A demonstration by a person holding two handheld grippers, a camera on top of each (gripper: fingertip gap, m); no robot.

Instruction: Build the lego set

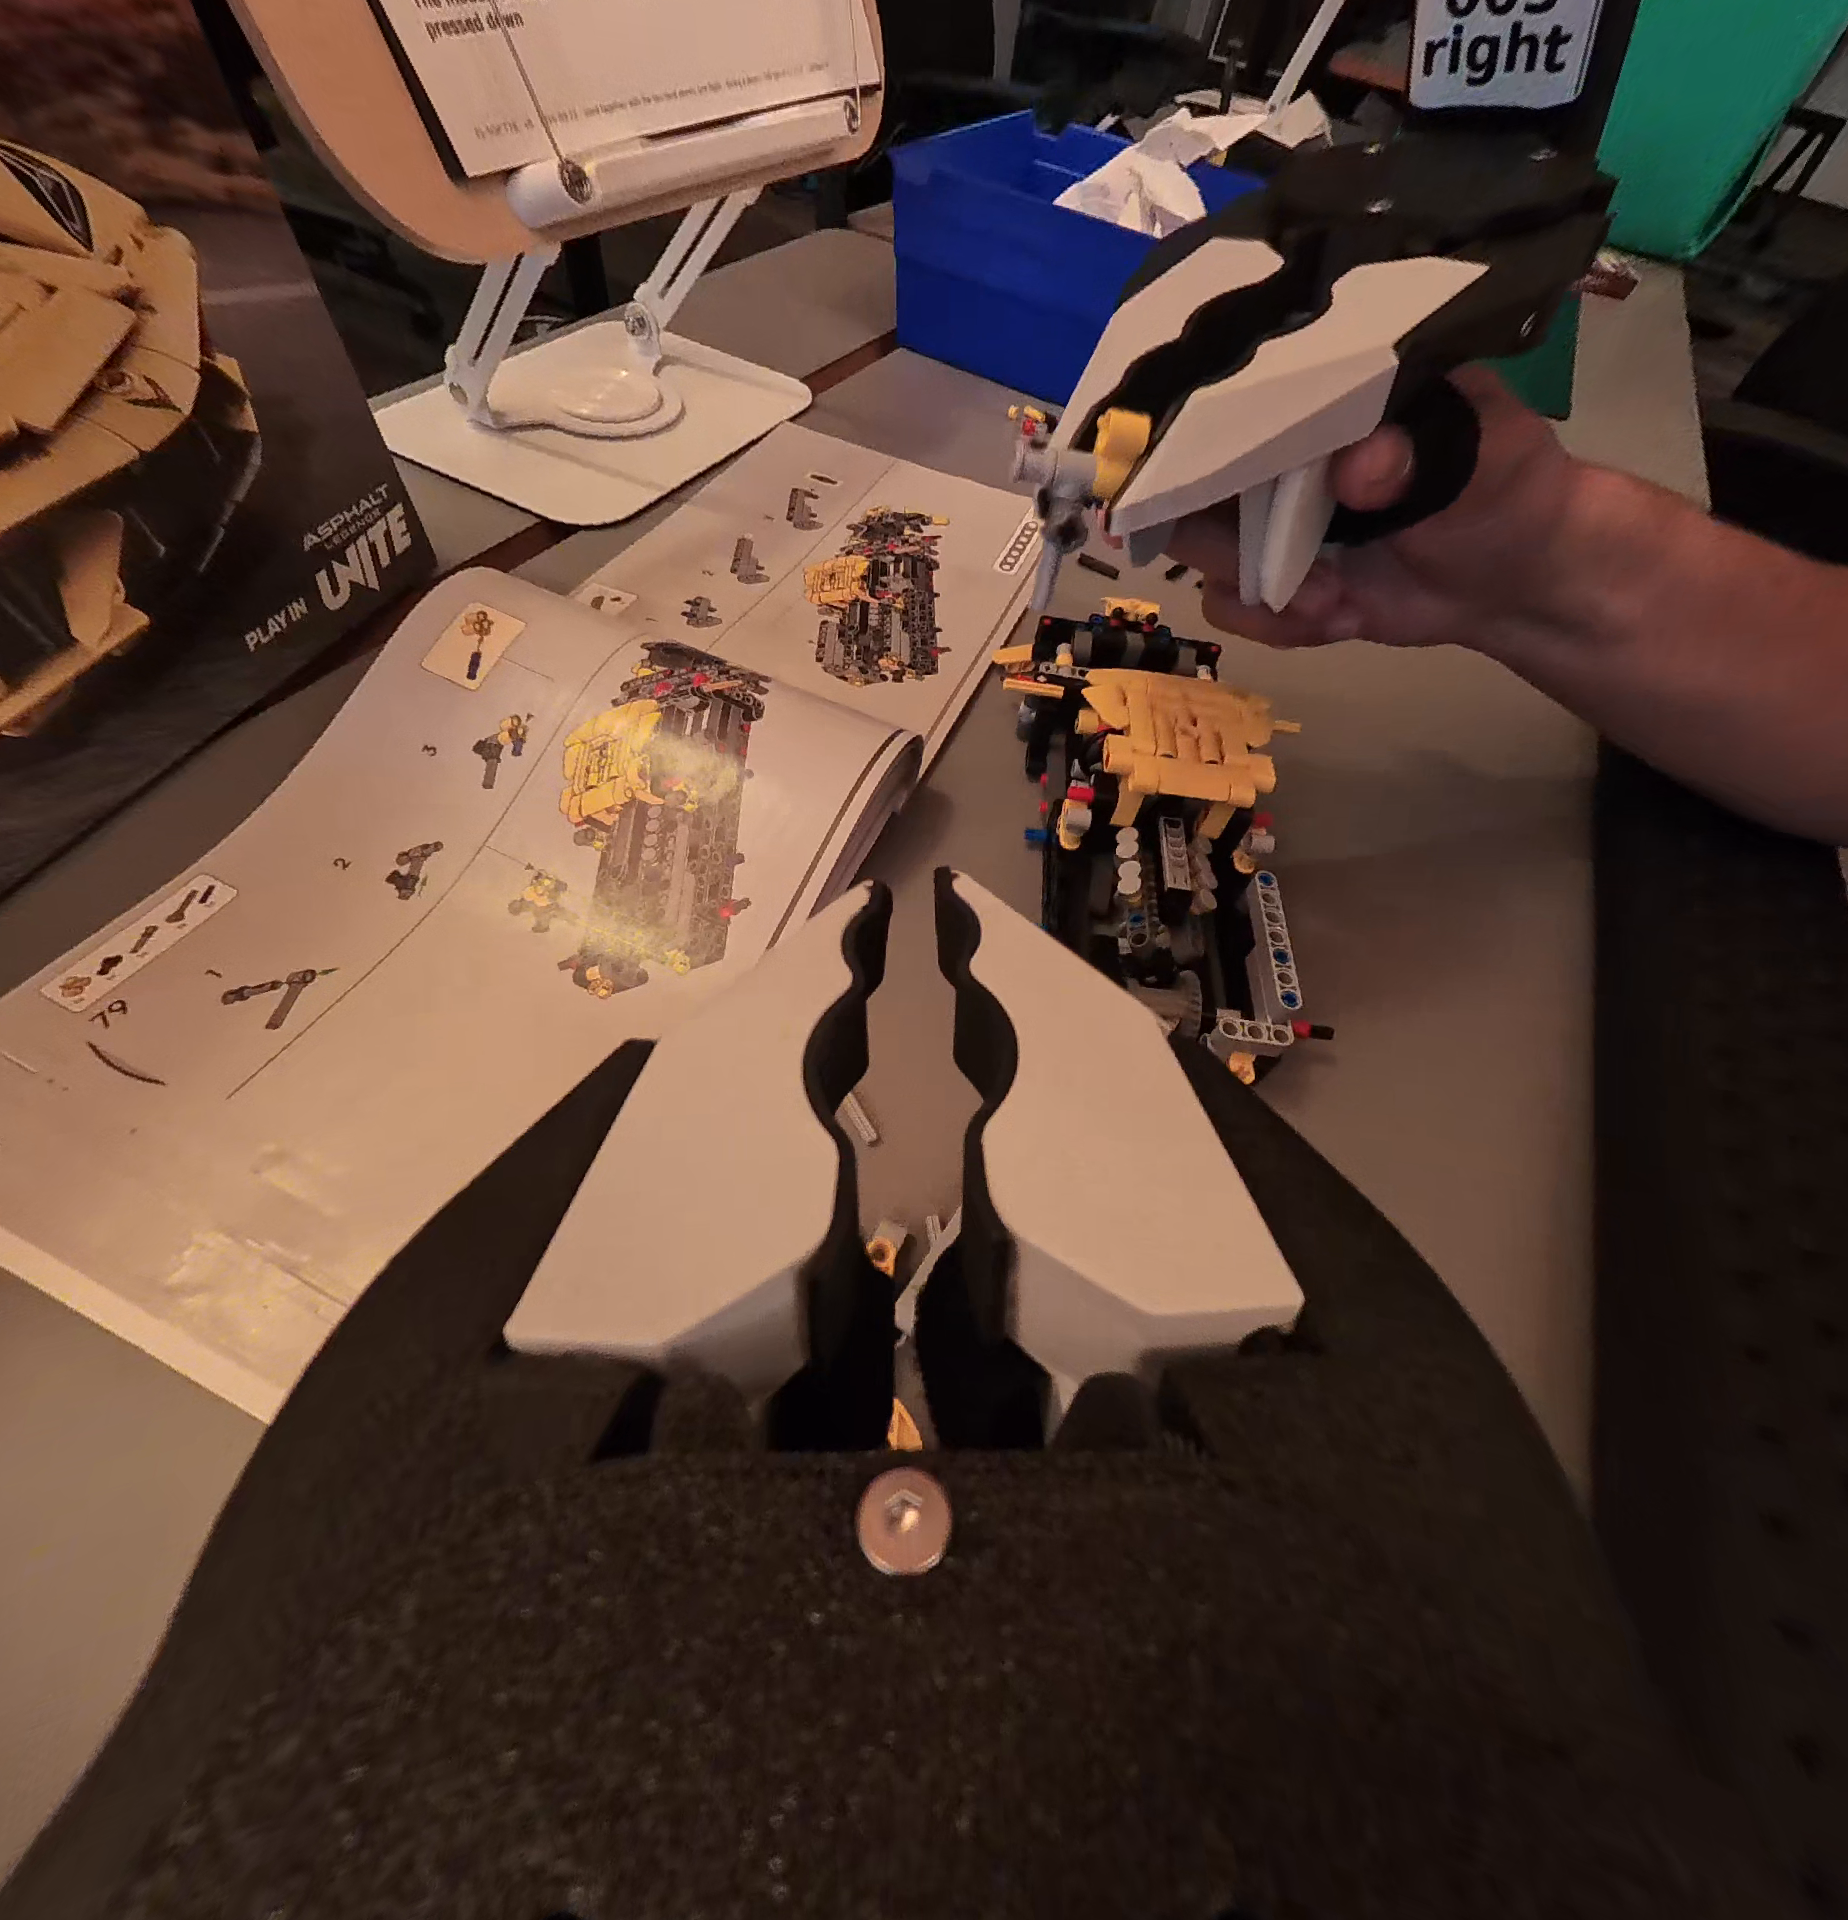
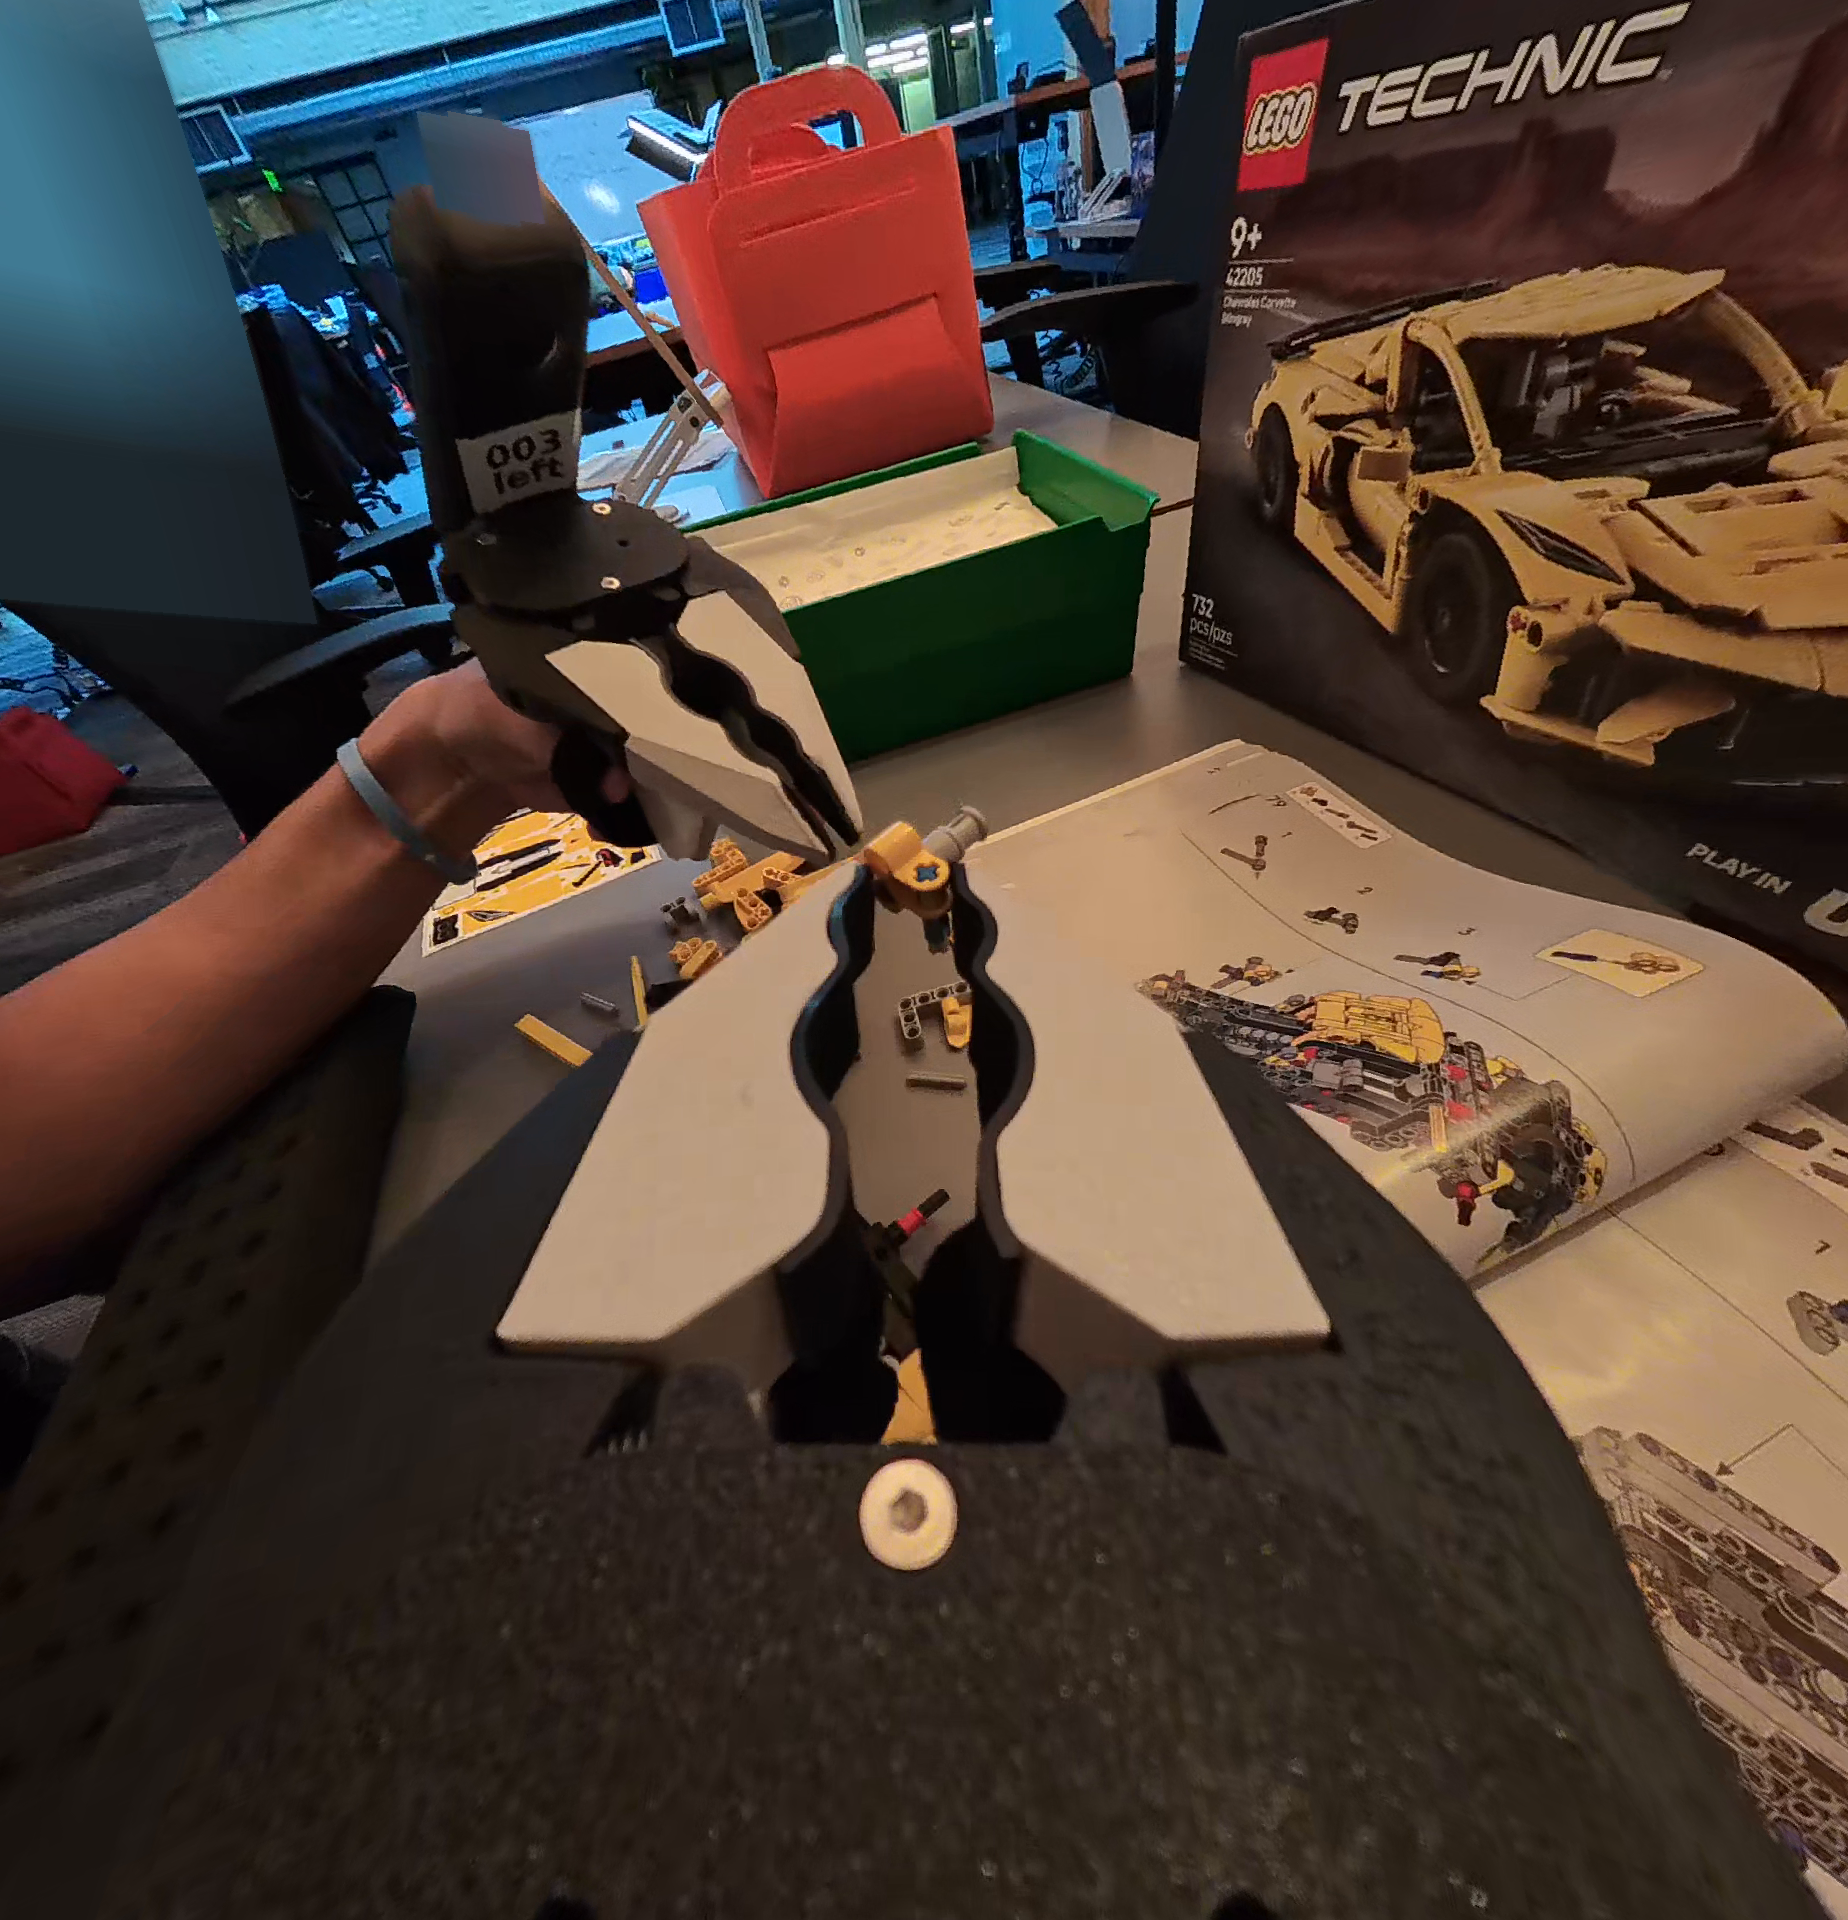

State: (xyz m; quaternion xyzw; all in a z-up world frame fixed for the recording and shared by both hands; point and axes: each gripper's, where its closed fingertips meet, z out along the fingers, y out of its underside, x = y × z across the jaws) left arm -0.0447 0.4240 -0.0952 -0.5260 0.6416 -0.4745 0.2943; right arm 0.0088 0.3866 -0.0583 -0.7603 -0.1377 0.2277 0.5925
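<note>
Right claw (image 2: pixel 904 883) pinches small yellow-grey subassembly (image 2: pixel 915 868) in the air above the table (image 1: pixel 1419 831); left claw (image 1: pixel 912 894) nearly closed, empty.

Subassembly: light, stiff, likely to pop apart if squeezed; best held by the yellow block. Chassis (image 1: pixel 1159 821) lies beside the manual (image 1: pixel 484 831). Right claw tilts down above the chassis's far end, hand (image 1: pixel 1419 540) under its handle.

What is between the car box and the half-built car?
The open instruction booklet lies between the box and the half-built car, seen in the left wrist view.
</note>
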